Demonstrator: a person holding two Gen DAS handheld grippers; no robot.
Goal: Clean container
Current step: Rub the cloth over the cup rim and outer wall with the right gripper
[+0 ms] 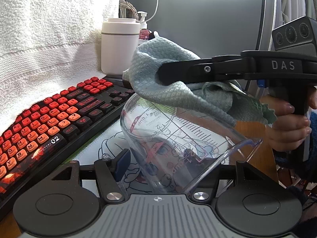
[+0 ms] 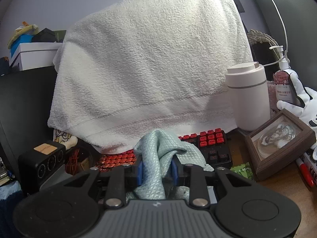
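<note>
Through the left wrist camera, my left gripper [image 1: 170,170] clamps the clear measuring cup [image 1: 178,138] tilted just right of the keyboard [image 1: 49,123], the cloth [image 1: 158,73] resting on its base. Through the right, my right gripper [image 2: 156,170] pinches that cloth [image 2: 156,154] before the keyboard [image 2: 214,138]; hard wiping could twist the slick cup loose.

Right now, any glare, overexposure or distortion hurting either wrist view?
Left wrist: white towel blown out by strong light, clear measuring cup hard to outline against the printed mat. Right wrist: evenly lit, cloth sharp. Both show fisheye bending at the edges.
</note>
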